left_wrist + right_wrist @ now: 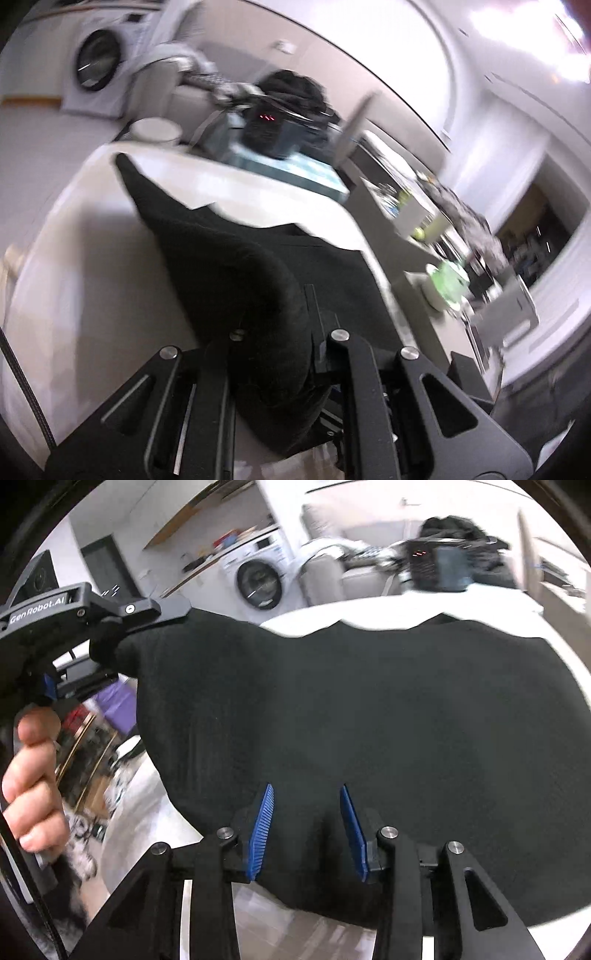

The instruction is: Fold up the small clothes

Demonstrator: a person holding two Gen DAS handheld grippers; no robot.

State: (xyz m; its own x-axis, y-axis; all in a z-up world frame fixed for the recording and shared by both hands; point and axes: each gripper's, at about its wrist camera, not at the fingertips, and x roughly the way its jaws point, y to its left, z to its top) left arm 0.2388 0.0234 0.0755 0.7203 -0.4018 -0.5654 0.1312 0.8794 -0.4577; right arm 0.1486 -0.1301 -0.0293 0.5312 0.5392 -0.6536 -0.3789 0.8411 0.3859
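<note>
A black garment hangs stretched above a white table, its far hem drooping onto the tabletop. My left gripper is shut on the garment's left corner, seen at the upper left of the right wrist view. In the left wrist view the black cloth bunches between my left gripper's fingers and trails away over the table. My right gripper has blue pads set apart, with the garment's near edge lying between them; the pads do not press it.
A washing machine stands behind the table. A dark pile of clothes and a device with red lights sit at the far table end. A cluttered side counter with a green-lidded tub runs along the right.
</note>
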